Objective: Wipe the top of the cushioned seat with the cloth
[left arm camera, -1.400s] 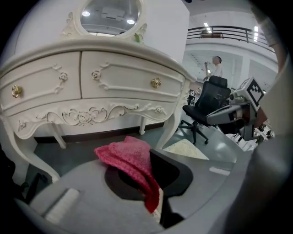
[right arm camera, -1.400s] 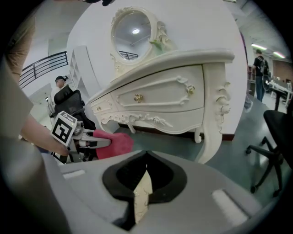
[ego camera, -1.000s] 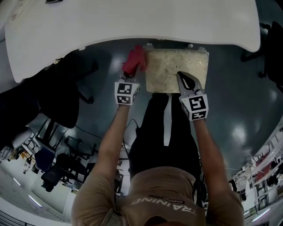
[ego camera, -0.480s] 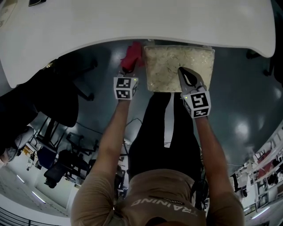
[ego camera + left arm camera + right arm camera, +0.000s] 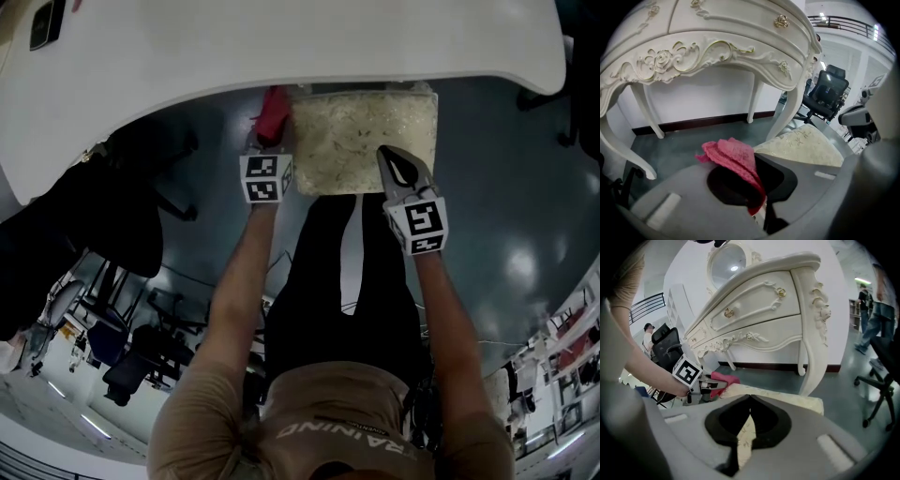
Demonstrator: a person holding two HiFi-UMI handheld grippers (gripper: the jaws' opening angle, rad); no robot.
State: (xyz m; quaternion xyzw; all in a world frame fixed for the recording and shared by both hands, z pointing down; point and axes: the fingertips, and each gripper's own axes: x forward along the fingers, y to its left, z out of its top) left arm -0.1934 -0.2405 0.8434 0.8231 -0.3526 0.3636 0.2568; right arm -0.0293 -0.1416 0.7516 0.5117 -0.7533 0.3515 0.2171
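The pink cloth (image 5: 732, 157) is being clamped by the left gripper (image 5: 761, 207) just beside the cushioned seat (image 5: 361, 141), likely ready for wiping. The right gripper (image 5: 749, 398) is being held closed, empty, above that seat's front.

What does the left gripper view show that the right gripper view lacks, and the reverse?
Only the left gripper view: the left gripper up close, fingers shut on the folded pink cloth. Only the right gripper view: the right gripper, fingers shut on nothing, the left gripper's marker cube, and a round mirror. Both: the cloth, the white dressing table and the cushioned seat.
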